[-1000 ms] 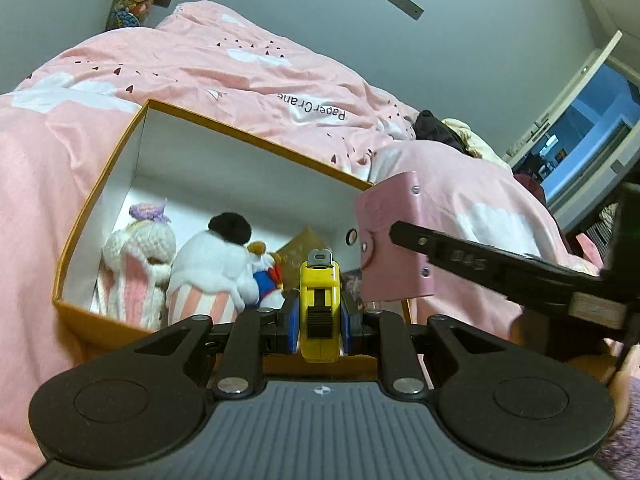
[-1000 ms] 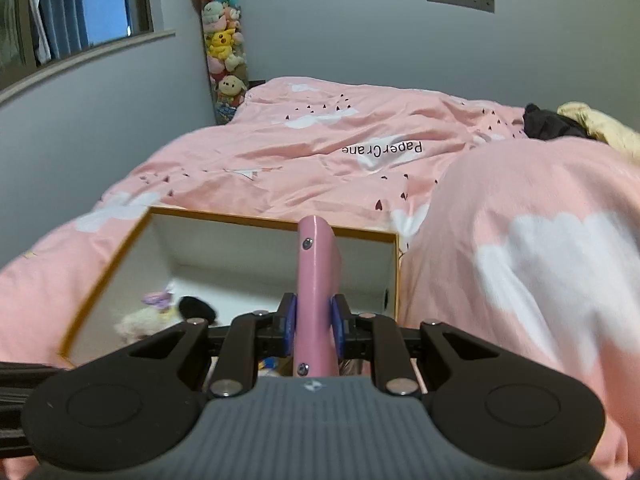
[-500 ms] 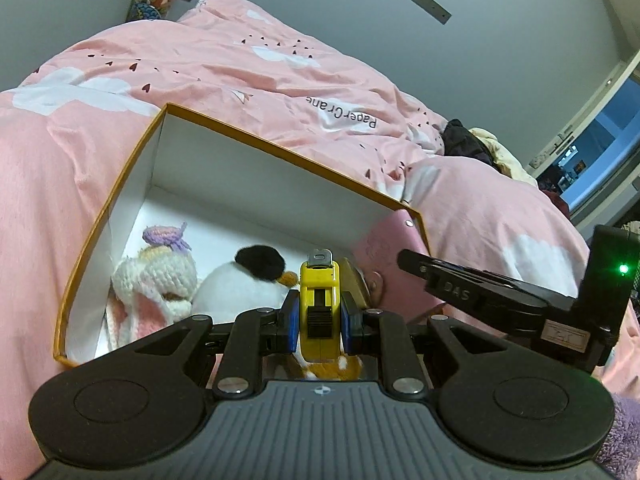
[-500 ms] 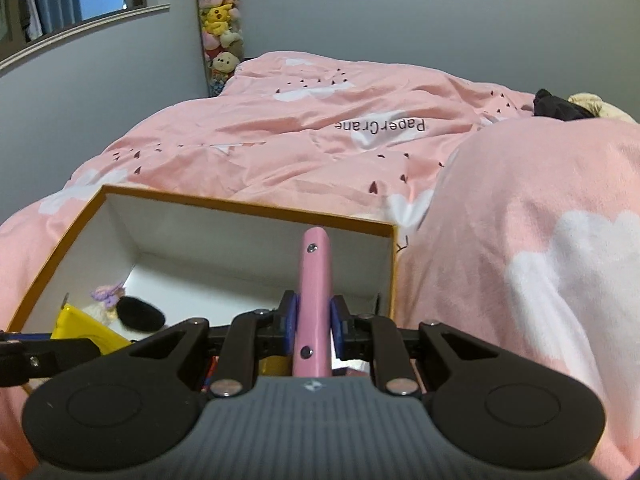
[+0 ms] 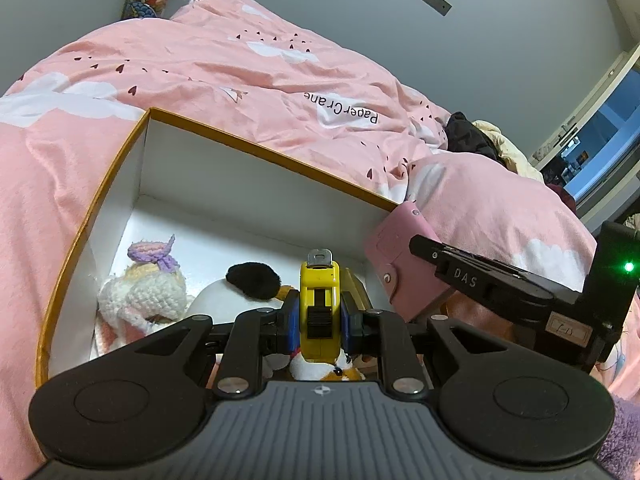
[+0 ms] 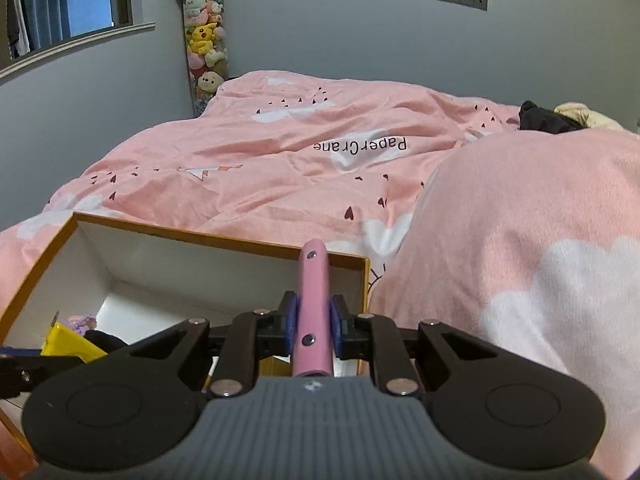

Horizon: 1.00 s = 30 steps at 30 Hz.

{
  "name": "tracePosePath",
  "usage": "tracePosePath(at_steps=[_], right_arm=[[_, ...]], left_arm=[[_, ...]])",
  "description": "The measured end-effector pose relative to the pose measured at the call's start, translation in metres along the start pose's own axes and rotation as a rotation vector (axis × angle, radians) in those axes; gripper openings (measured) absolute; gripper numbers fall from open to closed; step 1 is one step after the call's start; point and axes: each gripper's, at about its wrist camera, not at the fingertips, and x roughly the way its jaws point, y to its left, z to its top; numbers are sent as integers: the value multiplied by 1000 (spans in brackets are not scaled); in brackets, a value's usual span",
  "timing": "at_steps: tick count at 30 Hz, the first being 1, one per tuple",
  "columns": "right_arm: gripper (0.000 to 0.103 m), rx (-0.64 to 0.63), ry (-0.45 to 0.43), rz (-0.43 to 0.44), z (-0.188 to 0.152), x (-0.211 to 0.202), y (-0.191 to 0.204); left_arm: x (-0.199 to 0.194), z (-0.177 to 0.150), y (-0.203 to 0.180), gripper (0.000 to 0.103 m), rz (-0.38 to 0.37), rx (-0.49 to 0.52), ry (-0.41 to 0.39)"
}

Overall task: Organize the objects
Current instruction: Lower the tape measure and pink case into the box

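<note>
1. The box (image 5: 256, 152), orange-rimmed and white inside, sits open on the pink bed (image 5: 200, 64) and serves as the collecting place; everything below is placed relative to it.
2. Already inside the box: a crocheted plush (image 5: 144, 292) with a purple bow lies near the box's left wall, a white plush with a black tuft (image 5: 248, 284) lies just beside it toward the box's middle, and a small orange-and-white toy (image 5: 332, 372) peeks out at the box's near edge. These look settled, so part of the sorting appears done.
3. The left gripper (image 5: 319, 320) has its jaws closed tight on a yellow tape measure (image 5: 319, 300), held above the near part of the box's interior, over the toys. It is not yet put down.
4. The right gripper (image 6: 314, 326) has its jaws clamped on a flat pink case (image 6: 314, 312), held on edge. From the left wrist view the pink case hangs at the box's right corner, partly over the rim, not resting on the floor of the box as far as I can tell.
5. What is left, by my judgement: both held items need lowering into the free white floor at the far side of the box and letting go. Whether other loose things wait outside the box cannot be told; dark clothing (image 6: 544, 120) lies on the bed well apart from the box.
</note>
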Motion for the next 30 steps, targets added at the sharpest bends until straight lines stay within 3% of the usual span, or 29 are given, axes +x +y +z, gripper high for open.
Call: tracePosePath(at_steps=[15, 22, 30], right_arm=[[26, -50, 30, -36, -16, -6, 4], [19, -26, 50, -30, -32, -17, 4], [18, 23, 38, -33, -16, -26, -2]], left_arm=[[6, 1, 2, 22, -2, -8, 25], [1, -1, -1, 22, -10, -9, 25], [-4, -1, -4, 22, -9, -4, 15]])
